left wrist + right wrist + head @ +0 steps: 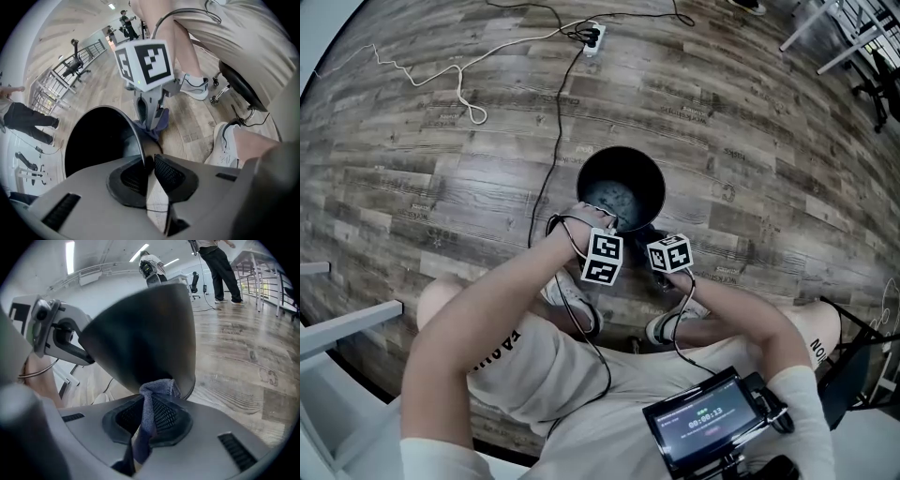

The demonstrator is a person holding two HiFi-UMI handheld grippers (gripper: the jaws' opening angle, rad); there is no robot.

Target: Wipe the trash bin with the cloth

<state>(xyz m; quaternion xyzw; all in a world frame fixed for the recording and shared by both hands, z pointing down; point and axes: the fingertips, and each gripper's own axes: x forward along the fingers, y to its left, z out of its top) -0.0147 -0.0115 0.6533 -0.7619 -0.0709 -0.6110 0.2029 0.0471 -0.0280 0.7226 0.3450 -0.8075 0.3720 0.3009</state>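
Our left hand-held gripper (pixel 149 164) has its jaws drawn narrow on the rim of the black trash bin (pixel 140 333), one pad inside the wall and one outside, so it holds the bin by its edge. Our right hand-held gripper (pixel 150 405) is clamped on a bluish-purple cloth (pixel 157 389). The cloth bunches up out of the jaws, and its tip presses against the outer wall of the bin, low down near the base. In the left gripper view the right gripper's marker cube (pixel 143 63) sits just past the bin, with the cloth under it against the bin's side.

From the head view, the two grippers meet at the near side of the bin. The bin stands on the wood-pattern floor (pixel 441 187) just in front of our white shoes (pixel 574 298), its dark mouth facing up. Black and white cables (pixel 555 122) run across the floor to a power strip (pixel 593 37) well beyond the bin. A small screen (pixel 703 424) hangs at our chest.
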